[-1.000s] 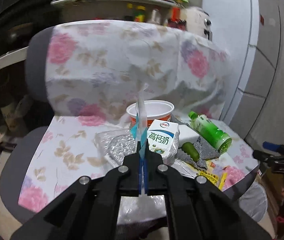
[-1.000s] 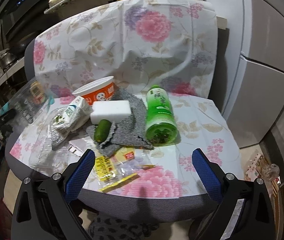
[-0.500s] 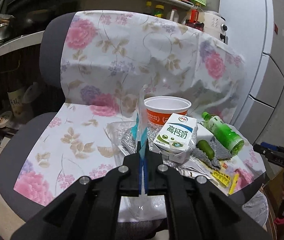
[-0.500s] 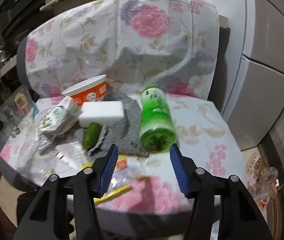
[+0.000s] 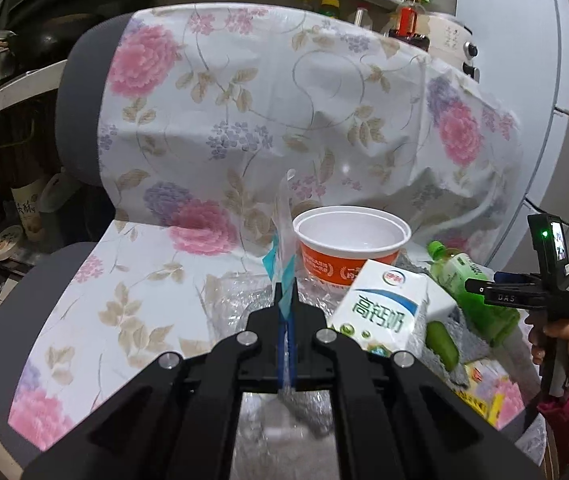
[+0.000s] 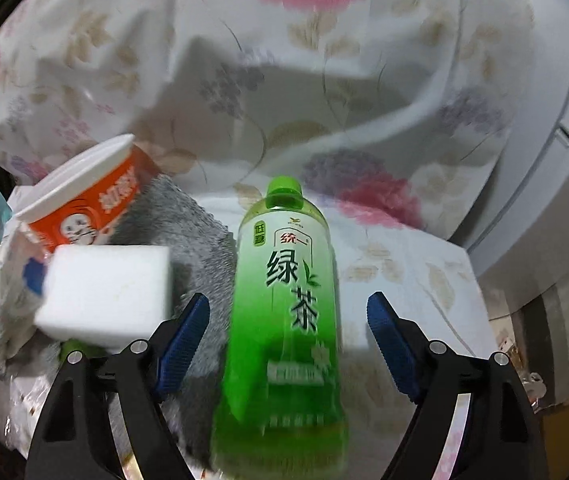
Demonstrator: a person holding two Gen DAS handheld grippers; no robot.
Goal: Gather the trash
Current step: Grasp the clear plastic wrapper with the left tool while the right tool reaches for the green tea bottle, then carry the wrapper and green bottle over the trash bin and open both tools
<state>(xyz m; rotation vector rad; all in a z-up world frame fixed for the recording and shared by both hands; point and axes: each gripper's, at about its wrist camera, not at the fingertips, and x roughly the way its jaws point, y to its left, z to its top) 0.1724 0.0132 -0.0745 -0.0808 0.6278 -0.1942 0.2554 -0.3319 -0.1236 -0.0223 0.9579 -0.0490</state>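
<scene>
While the left gripper (image 5: 285, 300) points forward and somewhat down over the chair seat (image 5: 28, 292), its fingers are pressed together on the edge of a clear plastic bag (image 5: 284, 216), which stands up from the tips as a thin strip and also hangs crumpled below them. Off to its right, a hand (image 5: 560, 330) in a pink sleeve holds the right gripper (image 6: 286, 320) by its grip, tilted steeply down over the trash. Its blue pads (image 6: 388, 328) stand wide apart and are opening, with one green tea bottle (image 6: 284, 312) lying on its side between them, cap pointing away; neither pad touches it. The bottle rests on a flowered cloth (image 5: 268, 92) that covers the seat and back of the chair, just beside one grey rag (image 6: 200, 232). Counted across both views, the heap holds one orange and white paper bowl (image 5: 350, 242) standing upright, one milk carton (image 5: 384, 312), one white sponge block (image 6: 106, 292) lying on the rag, one small green cucumber-like piece (image 5: 440, 338), and yellow wrappers (image 5: 484, 400) at the seat's front edge, too blurred to count.
</scene>
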